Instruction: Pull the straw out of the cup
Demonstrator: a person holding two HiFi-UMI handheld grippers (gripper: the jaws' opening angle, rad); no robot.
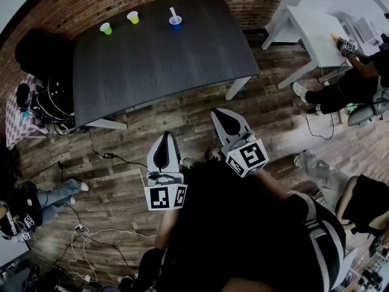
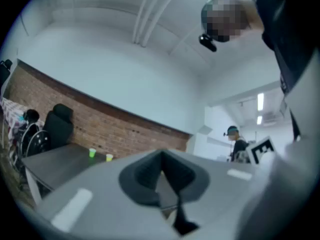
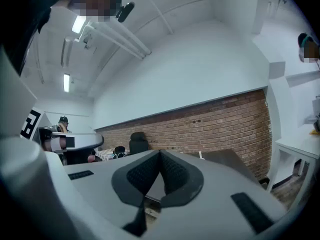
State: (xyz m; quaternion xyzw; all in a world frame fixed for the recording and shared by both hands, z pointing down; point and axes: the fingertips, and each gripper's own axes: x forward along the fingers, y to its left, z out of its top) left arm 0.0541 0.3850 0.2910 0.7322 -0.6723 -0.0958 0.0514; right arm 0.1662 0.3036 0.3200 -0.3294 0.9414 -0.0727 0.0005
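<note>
A blue cup (image 1: 175,22) with a white straw (image 1: 172,11) upright in it stands near the far edge of the dark table (image 1: 158,59). To its left are a yellow cup (image 1: 132,17) and a green cup (image 1: 106,28). My left gripper (image 1: 162,152) and right gripper (image 1: 228,124) are held close to my body over the wooden floor, well short of the table. Both are shut with nothing between the jaws. The left gripper view shows the green cup (image 2: 92,153) and yellow cup (image 2: 109,157) far off. In the right gripper view, the straw (image 3: 200,155) just peeks over the jaws.
A white desk (image 1: 316,29) stands at the right with a seated person (image 1: 343,93) beside it. A black chair (image 1: 36,53) and bags sit left of the table. Cables (image 1: 91,242) lie on the floor, and another person's legs (image 1: 55,193) show at the left.
</note>
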